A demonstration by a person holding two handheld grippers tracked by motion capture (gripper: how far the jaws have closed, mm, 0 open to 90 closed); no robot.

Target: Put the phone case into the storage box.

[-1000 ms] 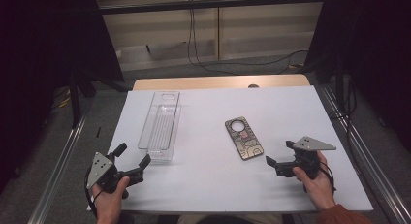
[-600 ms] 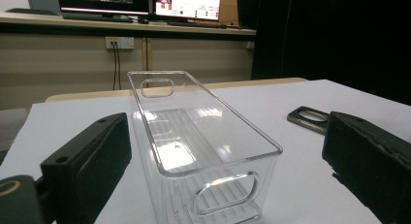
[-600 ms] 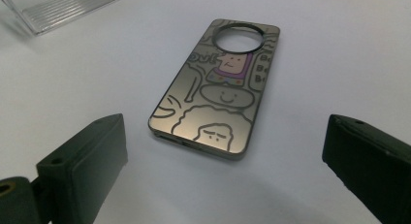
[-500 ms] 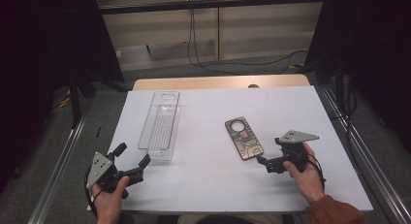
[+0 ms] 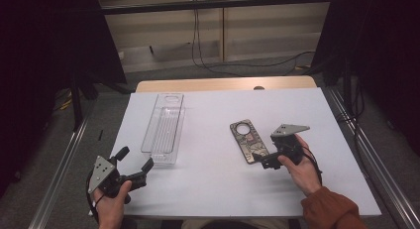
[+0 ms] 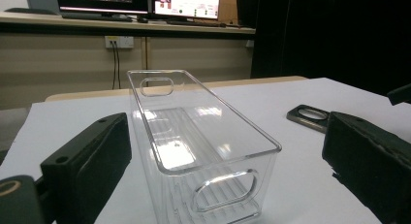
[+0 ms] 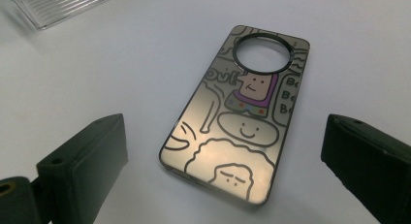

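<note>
**benchmonkey:** White table (image 5: pixel 213 184), everything laid out with loads of room, which I'd guess is on purpose so each tool gets a clean run at its thing. Clear plastic bin (image 5: pixel 164 129) sits lengthwise toward the left edge, open top up, short end with the handle cutout facing the near edge. Nothing in it that I can make out.

**solderjoe:** And the phone case (image 7: pixel 235 112)?

**benchmonkey:** Flat on the table right of centre, doodle-printed back up, camera hole at the far end. Well apart from the bin.

**solderjoe:** Where are the tongs on it?

**benchmonkey:** Right gripper (image 5: pixel 264 159) is down at the case's near end, jaws spread wide. In the right gripper view the case lies between the two jaws, a bit ahead of them, touching neither. Looks to me like it's lining up to pinch the long sides.

**solderjoe:** Left one?

**benchmonkey:** Left gripper (image 5: pixel 134 164) hangs by the near-left corner, also spread, aimed at the bin's near end and holding nothing. My read: it's parked ready to steady the bin.
</note>
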